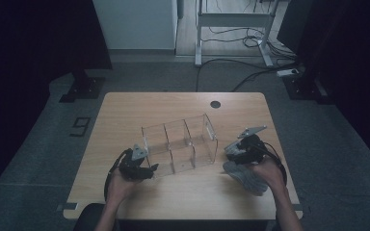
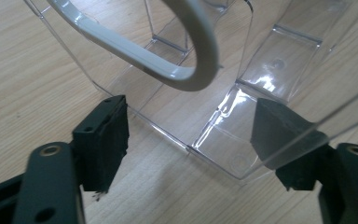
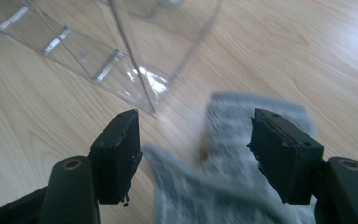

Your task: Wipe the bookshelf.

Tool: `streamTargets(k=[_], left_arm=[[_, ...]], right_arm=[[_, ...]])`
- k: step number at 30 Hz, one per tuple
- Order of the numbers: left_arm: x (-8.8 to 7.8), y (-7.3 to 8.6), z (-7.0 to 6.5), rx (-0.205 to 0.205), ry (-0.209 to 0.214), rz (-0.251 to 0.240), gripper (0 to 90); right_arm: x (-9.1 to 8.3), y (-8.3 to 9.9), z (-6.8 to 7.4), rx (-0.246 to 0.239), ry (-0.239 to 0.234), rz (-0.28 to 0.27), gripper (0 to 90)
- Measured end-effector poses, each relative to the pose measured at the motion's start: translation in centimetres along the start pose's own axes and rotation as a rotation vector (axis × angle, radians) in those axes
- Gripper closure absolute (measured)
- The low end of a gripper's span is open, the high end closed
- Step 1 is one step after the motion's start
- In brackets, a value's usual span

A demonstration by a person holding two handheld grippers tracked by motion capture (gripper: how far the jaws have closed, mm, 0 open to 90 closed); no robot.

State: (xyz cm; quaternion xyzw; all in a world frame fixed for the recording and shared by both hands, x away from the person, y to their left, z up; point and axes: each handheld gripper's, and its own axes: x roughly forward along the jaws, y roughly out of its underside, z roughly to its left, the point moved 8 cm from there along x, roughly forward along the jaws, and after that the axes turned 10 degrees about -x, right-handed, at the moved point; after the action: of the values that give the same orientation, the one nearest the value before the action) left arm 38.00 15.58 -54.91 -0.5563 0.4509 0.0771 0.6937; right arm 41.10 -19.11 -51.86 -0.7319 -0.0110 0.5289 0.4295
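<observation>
Two grippers at work over a wooden table (image 1: 125,108), with a clear plastic organiser (image 1: 180,144) lying at the centre, divided into compartments. Left gripper (image 1: 147,169) at about seven o'clock from the organiser, right against its near-left corner; seen along its own jaws in the left gripper view (image 2: 186,135), one jaw outside the clear wall, the other behind a clear panel, a corner of the organiser (image 2: 205,140) sitting between them. Jaws parted, pads apart from the plastic as far as can be told, nothing clamped. Right gripper (image 1: 233,155) at about four o'clock from the organiser, just beside its right end. A grey patterned cloth (image 1: 245,177) flat on the table beneath and in front of that hand, at five o'clock from the organiser. In the right gripper view, jaws (image 3: 193,154) spread wide over the blurred cloth (image 3: 233,168), pads clear of the fabric, cloth released. Organiser corner (image 3: 140,79) just beyond, at eleven o'clock from the jaws. Near the table's far edge, a small dark round hole (image 1: 215,104).
</observation>
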Motion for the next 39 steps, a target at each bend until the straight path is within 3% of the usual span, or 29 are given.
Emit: streamTargets(k=[8, 14, 17, 25, 33, 36, 39], left_arm=[[-0.3, -0.1, 1.7, -0.037, -0.037, 0.010, 40.4], [-0.1, -0.3, 3.3, -0.102, -0.063, 0.015, 44.8], [0.1, -0.5, 3.3, -0.103, -0.063, 0.015, 49.5], [0.5, -0.9, 4.2, -0.127, -0.086, 0.008, 68.3], [0.2, -0.6, 5.0, -0.146, -0.085, 0.040, 74.3], [0.0, -0.4, 5.4, -0.144, -0.096, 0.038, 76.5], [-0.3, -0.2, 5.8, -0.138, -0.095, 0.037, 78.7]], right_arm=[[-0.6, 2.7, -1.0, 0.052, 0.030, 0.018, 28.8], [0.8, 3.8, -1.1, 0.080, 0.024, 0.051, 25.1], [1.6, 4.3, -1.0, 0.095, 0.007, 0.068, 23.7], [3.3, 5.7, -0.6, 0.070, 0.008, 0.157, 21.9], [3.6, 6.7, -0.7, 0.059, 0.034, 0.186, 34.3], [3.7, 7.0, -0.7, 0.092, 0.032, 0.189, 33.8], [3.6, 7.1, -0.4, 0.068, 0.024, 0.212, 32.2]])
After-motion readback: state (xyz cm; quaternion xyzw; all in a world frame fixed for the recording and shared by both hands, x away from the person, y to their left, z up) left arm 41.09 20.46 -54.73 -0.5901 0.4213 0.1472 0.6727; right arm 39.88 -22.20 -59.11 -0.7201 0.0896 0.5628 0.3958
